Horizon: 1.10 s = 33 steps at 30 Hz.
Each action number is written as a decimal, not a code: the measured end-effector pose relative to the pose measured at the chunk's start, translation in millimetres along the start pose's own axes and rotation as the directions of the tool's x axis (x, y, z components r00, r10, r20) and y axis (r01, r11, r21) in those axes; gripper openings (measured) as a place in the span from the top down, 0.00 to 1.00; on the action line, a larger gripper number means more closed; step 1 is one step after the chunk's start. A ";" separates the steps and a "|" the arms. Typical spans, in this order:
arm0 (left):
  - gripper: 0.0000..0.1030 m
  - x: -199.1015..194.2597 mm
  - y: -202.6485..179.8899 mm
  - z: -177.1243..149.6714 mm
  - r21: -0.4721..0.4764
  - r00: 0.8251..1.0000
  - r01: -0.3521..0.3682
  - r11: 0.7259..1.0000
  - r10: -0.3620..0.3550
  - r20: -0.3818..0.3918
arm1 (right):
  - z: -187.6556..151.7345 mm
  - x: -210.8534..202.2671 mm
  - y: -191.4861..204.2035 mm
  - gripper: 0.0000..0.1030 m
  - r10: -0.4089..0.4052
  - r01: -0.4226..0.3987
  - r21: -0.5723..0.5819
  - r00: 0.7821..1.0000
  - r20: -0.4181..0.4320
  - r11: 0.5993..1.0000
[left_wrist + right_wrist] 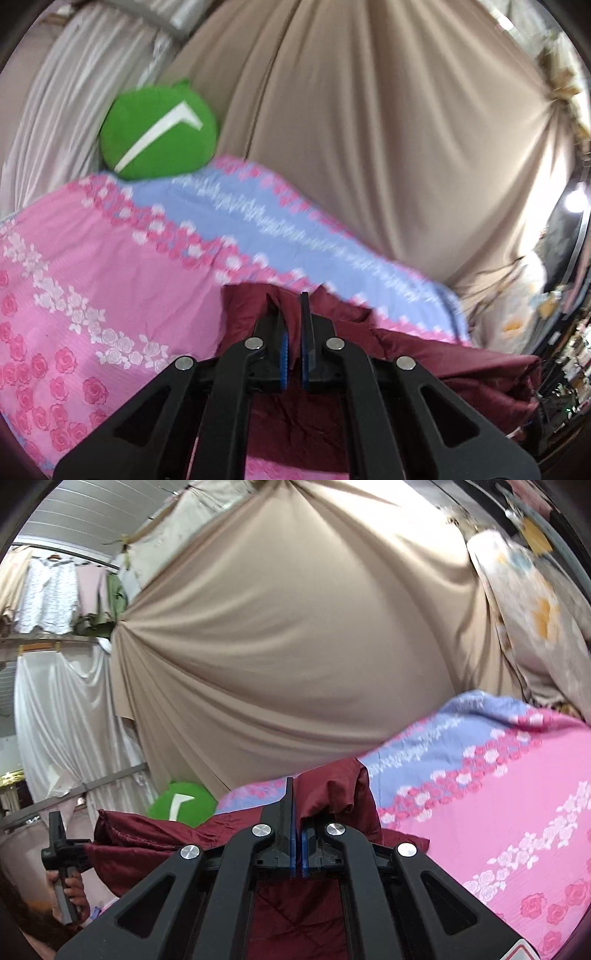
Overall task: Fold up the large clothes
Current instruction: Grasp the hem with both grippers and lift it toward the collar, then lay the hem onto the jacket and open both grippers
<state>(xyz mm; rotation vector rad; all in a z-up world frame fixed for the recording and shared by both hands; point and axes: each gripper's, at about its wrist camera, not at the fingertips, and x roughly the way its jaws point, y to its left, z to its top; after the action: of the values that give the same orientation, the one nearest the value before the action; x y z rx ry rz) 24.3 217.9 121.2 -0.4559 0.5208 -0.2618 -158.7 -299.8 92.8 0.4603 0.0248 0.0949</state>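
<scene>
Left tool (291, 306) pinching the maroon garment (424, 354), right tool (295, 794) clamping the same garment over the pink floral bedsheet (498, 812), green cushion (159, 129) lying behind

I see a bed (92, 258) spread with a pink rose-print cover that has a blue band along its far side. A maroon garment (424, 362) lies partly on the near part of that cover. At the far left corner a round green cushion (155, 129) with a white mark rests against the bed's edge.
</scene>
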 end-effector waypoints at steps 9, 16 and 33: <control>0.97 116.5 16.1 1.4 -0.005 0.978 -0.148 0.989 0.146 -0.148 | -10.9 93.7 -37.1 0.98 -0.124 0.131 0.041 0.982 -0.145 0.991; 0.97 191.0 23.7 -0.2 0.019 0.940 -0.254 0.967 0.251 -0.230 | -29.4 178.9 -68.8 0.98 -0.217 0.245 0.068 0.933 -0.287 0.967; 0.96 287.7 46.9 -32.1 0.072 0.878 -0.336 0.939 0.340 -0.338 | -86.9 276.9 -119.4 0.98 -0.330 0.399 0.032 0.798 -0.505 0.917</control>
<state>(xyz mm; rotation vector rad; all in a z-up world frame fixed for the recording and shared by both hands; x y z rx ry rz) 254.1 146.1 -46.2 -0.2993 0.9339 -0.0042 123.2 -340.9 -38.8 0.5520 0.6283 -0.1771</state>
